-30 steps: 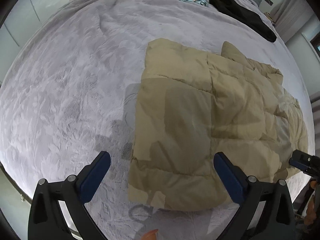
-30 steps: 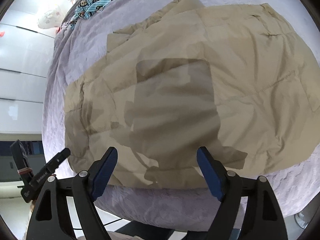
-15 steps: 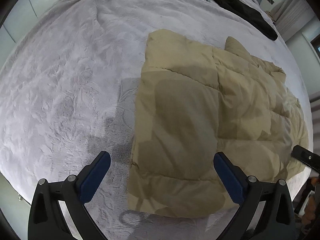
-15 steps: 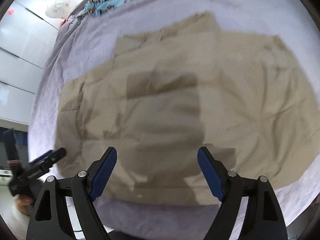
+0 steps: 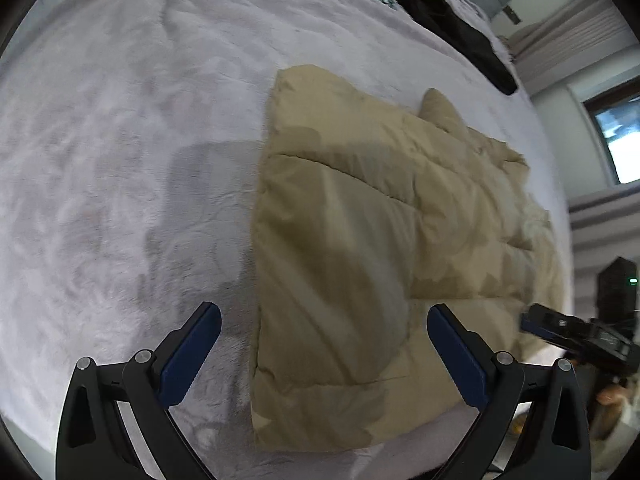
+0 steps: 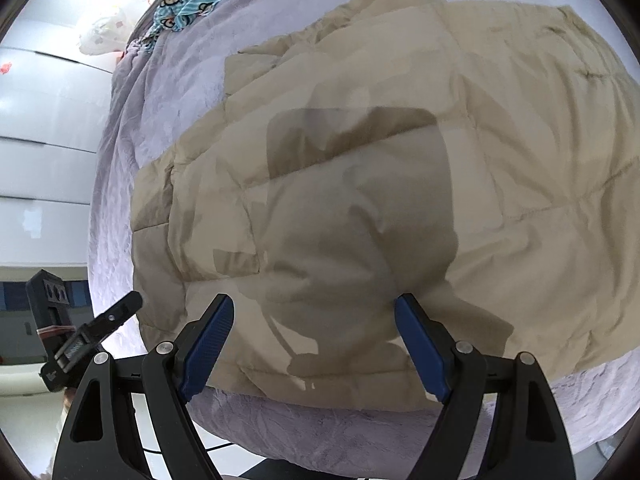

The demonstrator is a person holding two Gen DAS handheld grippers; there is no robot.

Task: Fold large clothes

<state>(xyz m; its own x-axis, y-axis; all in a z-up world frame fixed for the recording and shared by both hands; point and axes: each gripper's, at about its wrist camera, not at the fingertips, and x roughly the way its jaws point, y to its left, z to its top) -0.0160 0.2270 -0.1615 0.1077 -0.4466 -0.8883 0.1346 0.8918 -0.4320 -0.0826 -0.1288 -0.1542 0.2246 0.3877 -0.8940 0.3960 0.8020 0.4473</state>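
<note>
Tan quilted puffer garment [image 5: 360,264], partly folded flat on grey plush bedspread [image 5: 120,160]; further folding pending; left gripper [image 5: 324,344] and right gripper [image 6: 314,338] wide apart above it, holding nothing.

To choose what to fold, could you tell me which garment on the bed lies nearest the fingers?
The tan padded coat, spread flat; the others are heaped far off.

Both tongs, left [image 5: 324,350] and right [image 6: 314,344], have sunk nearer the quilted jacket [image 5: 380,260].

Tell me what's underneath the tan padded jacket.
The tan padded jacket lies on the grey bedspread, which shows all around it. Anything between jacket and bedspread is covered.
</note>
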